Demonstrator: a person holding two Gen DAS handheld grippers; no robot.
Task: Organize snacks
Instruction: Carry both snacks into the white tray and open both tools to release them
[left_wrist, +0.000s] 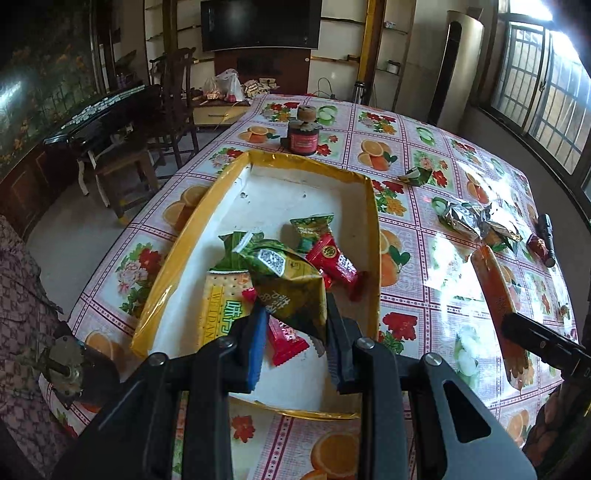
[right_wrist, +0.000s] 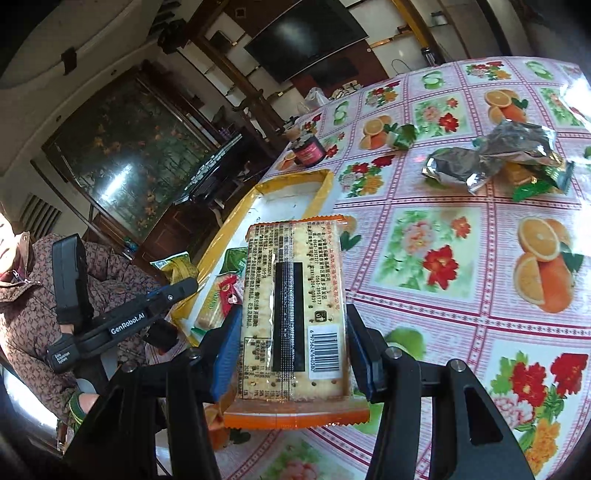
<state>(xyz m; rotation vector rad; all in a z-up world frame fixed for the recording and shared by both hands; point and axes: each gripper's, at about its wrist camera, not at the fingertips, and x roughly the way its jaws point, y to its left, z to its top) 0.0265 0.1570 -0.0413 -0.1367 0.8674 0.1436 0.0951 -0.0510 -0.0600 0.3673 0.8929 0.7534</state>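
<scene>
The right claw (right_wrist: 291, 354), clamped across the width of an orange cracker pack (right_wrist: 293, 314), has the yellow tray (right_wrist: 321, 192) at eleven o'clock along the pack's length, while the left claw (left_wrist: 295, 332) pinches a green packet (left_wrist: 291, 284) above that tray.

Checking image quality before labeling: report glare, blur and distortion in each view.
Left wrist view: window blown out, strong glare on the tablecloth, table edge bowed by the fisheye; snacks in the yellow tray stay sharp. Right wrist view: cracker pack print readable, foil wrappers shiny, corners vignetted black.
</scene>
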